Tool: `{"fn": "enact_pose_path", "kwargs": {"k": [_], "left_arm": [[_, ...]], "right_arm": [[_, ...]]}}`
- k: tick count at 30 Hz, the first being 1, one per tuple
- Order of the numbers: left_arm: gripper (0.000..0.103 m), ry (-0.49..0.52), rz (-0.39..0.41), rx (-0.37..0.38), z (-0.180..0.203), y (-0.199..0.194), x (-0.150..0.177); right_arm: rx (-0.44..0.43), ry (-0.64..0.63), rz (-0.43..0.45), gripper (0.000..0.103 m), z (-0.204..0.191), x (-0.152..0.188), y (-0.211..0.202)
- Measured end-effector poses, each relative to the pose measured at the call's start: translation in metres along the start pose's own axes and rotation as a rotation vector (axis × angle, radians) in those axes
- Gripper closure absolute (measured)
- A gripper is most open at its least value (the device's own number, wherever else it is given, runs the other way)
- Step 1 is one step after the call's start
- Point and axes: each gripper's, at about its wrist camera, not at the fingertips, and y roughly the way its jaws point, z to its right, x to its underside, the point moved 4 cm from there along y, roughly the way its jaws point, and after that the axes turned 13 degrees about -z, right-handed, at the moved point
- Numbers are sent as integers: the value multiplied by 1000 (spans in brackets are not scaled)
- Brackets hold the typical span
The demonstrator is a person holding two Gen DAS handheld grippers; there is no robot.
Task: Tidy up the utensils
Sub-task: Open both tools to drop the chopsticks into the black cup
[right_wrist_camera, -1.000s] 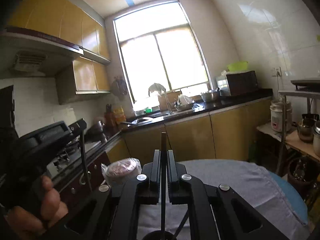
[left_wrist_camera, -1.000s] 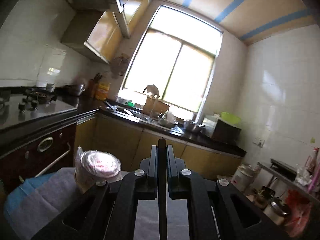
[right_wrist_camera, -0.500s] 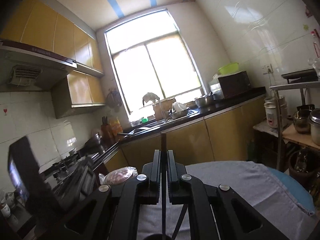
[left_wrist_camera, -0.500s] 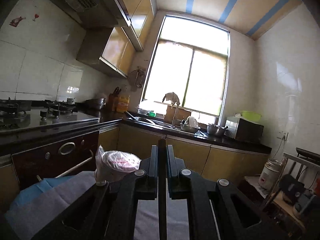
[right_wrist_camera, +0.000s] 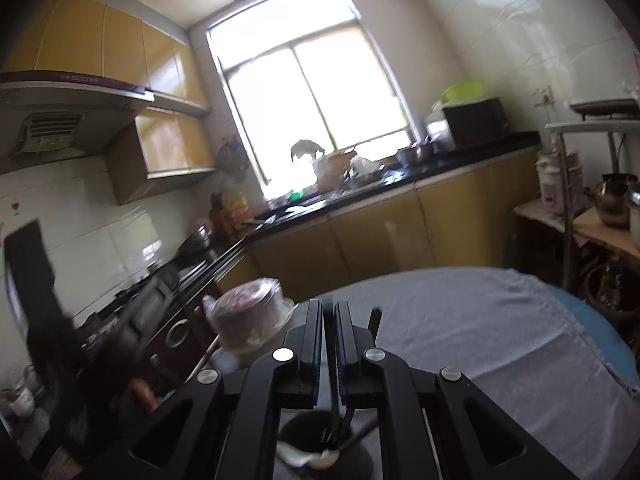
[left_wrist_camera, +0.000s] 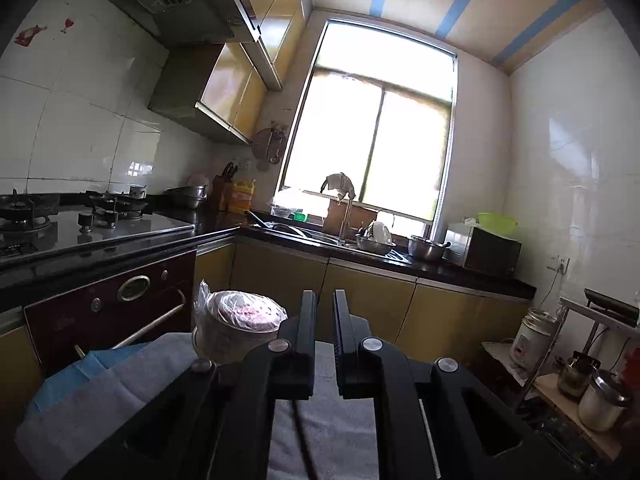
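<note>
My right gripper [right_wrist_camera: 329, 304] hangs over a dark cup [right_wrist_camera: 294, 432] on the grey tablecloth [right_wrist_camera: 480, 340]. Its jaws are opening. A thin dark fork handle [right_wrist_camera: 327, 340] stands between them with a sliver of light beside it, and its tines [right_wrist_camera: 330, 436] are down in the cup. The cup also holds a white spoon [right_wrist_camera: 316, 458] and another dark handle [right_wrist_camera: 375, 320]. My left gripper [left_wrist_camera: 325, 296] is shut to a narrow slit with nothing between the pads. A thin dark rod [left_wrist_camera: 302, 432] slants below its finger bases; I cannot tell whether it is held.
A plastic-wrapped stack of bowls [left_wrist_camera: 240, 320] stands at the table's far left edge. Beyond are the oven front [left_wrist_camera: 120, 296], the hob [left_wrist_camera: 80, 224] and the sink counter [left_wrist_camera: 360, 248]. A shelf with pots [left_wrist_camera: 580, 380] is at the right. A hand [right_wrist_camera: 142, 394] shows blurred left of the cup.
The dark handle that stood up between the left fingers is gone from the slit. In the right gripper the handle has sunk to fingertip level, and that gripper has dipped toward the cup.
</note>
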Motion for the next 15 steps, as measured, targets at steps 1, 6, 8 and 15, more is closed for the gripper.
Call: {"fn": "enact_pose_path", "kwargs": {"k": [1, 6, 8, 15], "left_arm": [[95, -3, -5, 6, -1, -1, -3], [95, -10, 31, 9, -4, -14, -20], [95, -27, 26, 36, -6, -23, -24], [89, 23, 51, 55, -22, -83, -20]], "right_arm": [[-5, 5, -6, 85, 1, 1, -3], [-24, 34, 29, 57, 11, 8, -37], [-25, 33, 55, 53, 15, 12, -55], [32, 12, 68, 51, 37, 39, -96]]}}
